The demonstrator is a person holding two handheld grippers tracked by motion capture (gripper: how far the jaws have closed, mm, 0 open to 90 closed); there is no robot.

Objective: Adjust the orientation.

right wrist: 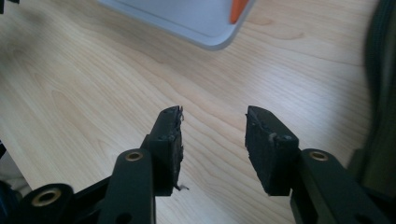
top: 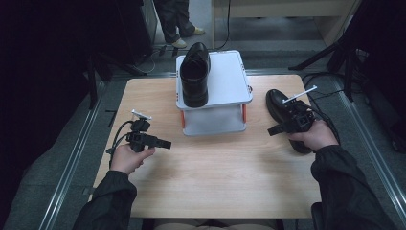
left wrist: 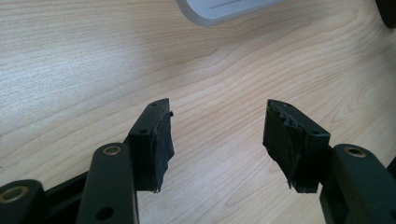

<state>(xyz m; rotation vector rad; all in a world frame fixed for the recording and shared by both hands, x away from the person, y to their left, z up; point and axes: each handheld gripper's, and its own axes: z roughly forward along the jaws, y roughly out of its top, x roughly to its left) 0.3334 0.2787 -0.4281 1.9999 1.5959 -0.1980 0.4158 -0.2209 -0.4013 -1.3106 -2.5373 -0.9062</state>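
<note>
A black dress shoe lies on the top shelf of a white two-tier rack at the far middle of the wooden table. A second black shoe rests on the table to the right of the rack, its near end hidden behind my right hand. My right gripper hovers beside that shoe and points left; its jaws stand apart over bare wood with nothing between them. My left gripper sits at the table's left and points right, open and holding nothing.
The rack's lower shelf edge and an orange post lie ahead of the right gripper. A person's legs stand beyond the table. Tripod legs and cables are at the far right. Metal floor rails run along both sides.
</note>
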